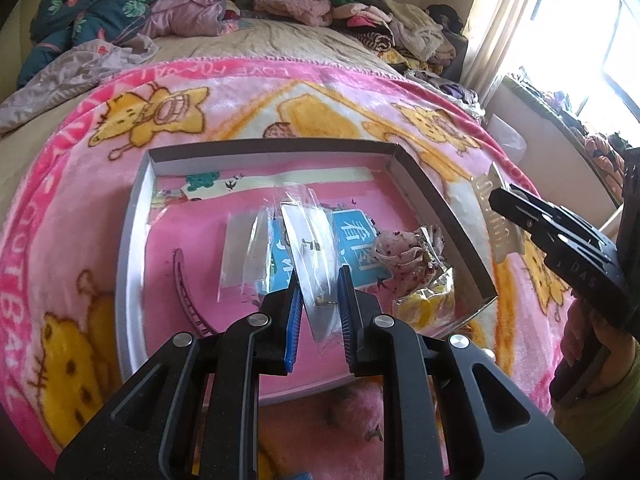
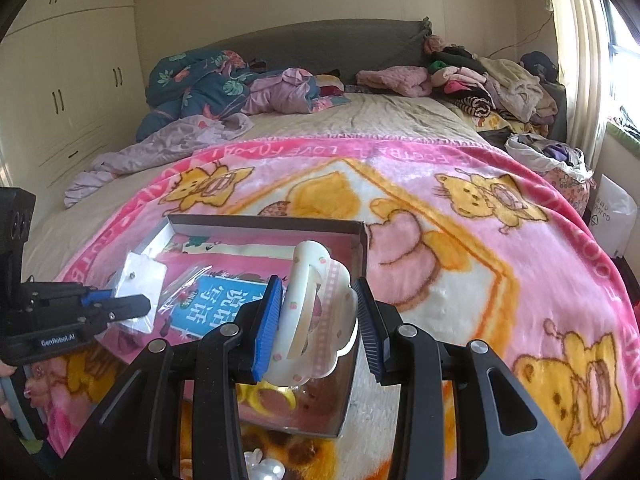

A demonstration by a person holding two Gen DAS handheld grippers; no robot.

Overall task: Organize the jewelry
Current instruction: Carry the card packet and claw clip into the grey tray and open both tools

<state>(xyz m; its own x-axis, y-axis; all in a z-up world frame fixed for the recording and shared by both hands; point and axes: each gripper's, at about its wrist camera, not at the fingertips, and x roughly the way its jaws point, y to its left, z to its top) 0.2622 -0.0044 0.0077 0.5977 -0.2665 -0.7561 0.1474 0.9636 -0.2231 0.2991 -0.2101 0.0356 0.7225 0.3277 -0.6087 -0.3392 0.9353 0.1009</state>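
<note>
A shallow cardboard box [image 1: 132, 216] [image 2: 360, 240] lies on the pink cartoon blanket. My left gripper [image 1: 319, 280] is shut on a clear plastic bag with an earring card [image 1: 310, 248] and holds it over the box; the bag also shows in the right wrist view [image 2: 138, 276]. My right gripper [image 2: 316, 300] is shut on a white hair clip [image 2: 310, 312] with small pink flowers, at the box's right side. In the left wrist view the clip [image 1: 498, 216] shows beyond the box's right wall. Inside the box lie another clear bag [image 1: 244, 252], a dark comb [image 1: 188, 292] and wrapped pieces [image 1: 404, 256].
The pink blanket [image 2: 460, 240] covers the near half of a bed. Heaps of clothes [image 2: 480, 80] and a dark floral quilt [image 2: 192, 80] lie at the head. Pearl pieces [image 2: 260, 466] lie in front of the box. Window and curtain at right, wardrobes at left.
</note>
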